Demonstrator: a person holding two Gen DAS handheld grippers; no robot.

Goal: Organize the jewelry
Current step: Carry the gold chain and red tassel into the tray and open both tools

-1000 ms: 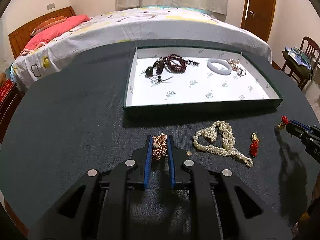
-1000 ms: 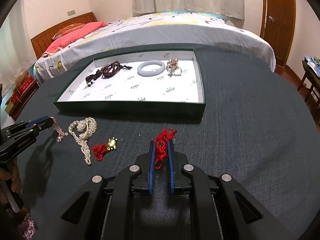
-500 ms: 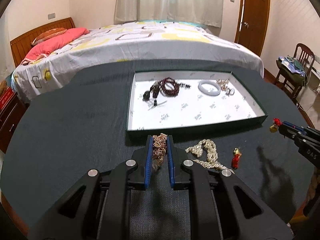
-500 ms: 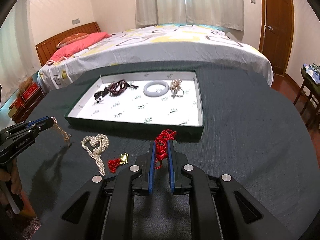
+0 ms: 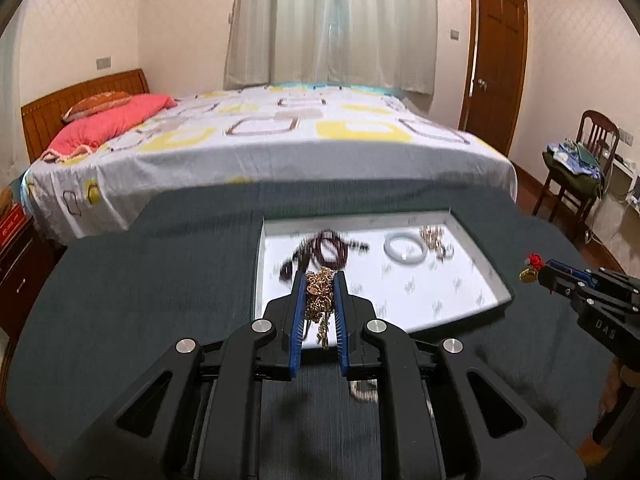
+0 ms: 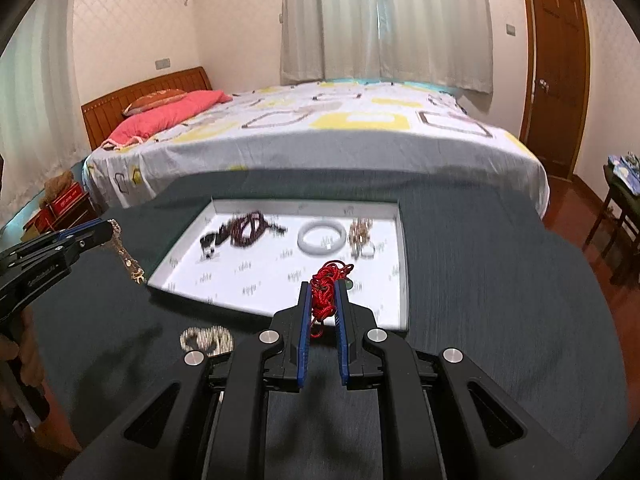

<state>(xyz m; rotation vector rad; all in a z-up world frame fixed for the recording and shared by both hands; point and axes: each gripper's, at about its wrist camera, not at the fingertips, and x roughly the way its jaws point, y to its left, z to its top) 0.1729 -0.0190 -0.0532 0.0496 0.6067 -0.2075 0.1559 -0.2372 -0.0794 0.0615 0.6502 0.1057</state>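
**Both grippers loaded, tray dead ahead**

I have the left gripper (image 5: 319, 280) clamped on the gold chain (image 5: 319, 296); the chain bunches between the blue pads and a tail hangs straight down below them. The right gripper (image 6: 324, 292) is clamped on the red cord pendant (image 6: 325, 286), cord looped above the tips, a short end dangling under.

The tray (image 6: 403, 264) lies forward of and below both tools, its long axis running across my line of approach. From the left tool, the near wall sits just under the fingertips and the white floor opens ahead and to the right. From the right tool, the tips sit over the near right part of the floor.

Already in the tray, at its far side: dark bead bracelets (image 6: 246, 230), a pale bangle (image 6: 322, 238), a small gold piece (image 6: 360, 234). The near half of the floor is bare.

The pearl strand (image 6: 207, 339) lies on the dark table (image 6: 500, 280), below and left of the right tool, outside the tray.

Judgement: the right tool is the nearer to a drop; the left needs a short push forward so the hanging tail passes the near wall. Frames blurred, so heights are uncertain
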